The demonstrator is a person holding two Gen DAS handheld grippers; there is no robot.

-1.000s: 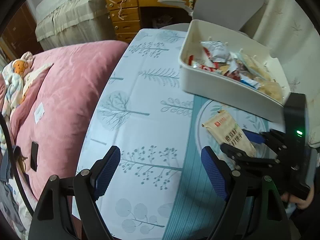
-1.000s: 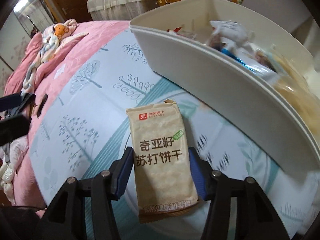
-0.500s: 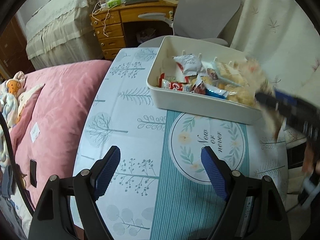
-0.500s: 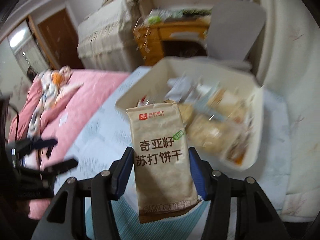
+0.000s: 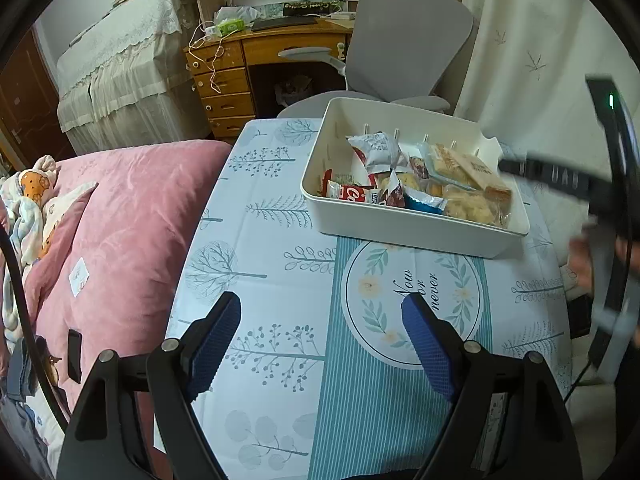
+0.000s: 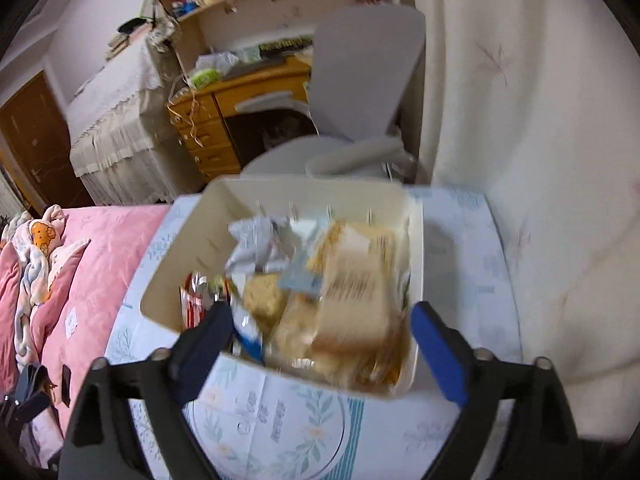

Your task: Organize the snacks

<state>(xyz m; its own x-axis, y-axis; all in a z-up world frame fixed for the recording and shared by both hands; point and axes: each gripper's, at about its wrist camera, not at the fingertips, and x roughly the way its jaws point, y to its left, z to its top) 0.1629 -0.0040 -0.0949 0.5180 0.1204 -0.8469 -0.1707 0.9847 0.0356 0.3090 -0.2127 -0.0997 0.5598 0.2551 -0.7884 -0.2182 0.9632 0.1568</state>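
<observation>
A white bin (image 5: 400,224) of wrapped snacks stands at the far right of the tree-patterned tablecloth (image 5: 260,240). A tan cracker packet (image 5: 468,168) lies on top of the snacks at the bin's right end. In the right wrist view this packet (image 6: 352,280) is blurred and lies inside the bin (image 6: 176,276), free of the pads. My right gripper (image 6: 322,316) hovers above the bin's near wall, its jaws opening with nothing between them. It shows as a dark blur (image 5: 600,184) in the left wrist view. My left gripper (image 5: 320,312) hangs open and empty over the cloth's near part.
A pink quilt (image 5: 128,220) lies along the table's left side. A grey office chair (image 5: 404,40) and a wooden desk (image 5: 240,64) stand behind the table. A pale curtain (image 5: 520,60) hangs at the right. A round "Now or never" print (image 5: 412,300) lies before the bin.
My right gripper carried the tan packet up from the cloth to above the bin and opened; the packet now lies in the bin. My left gripper rose, still open.
</observation>
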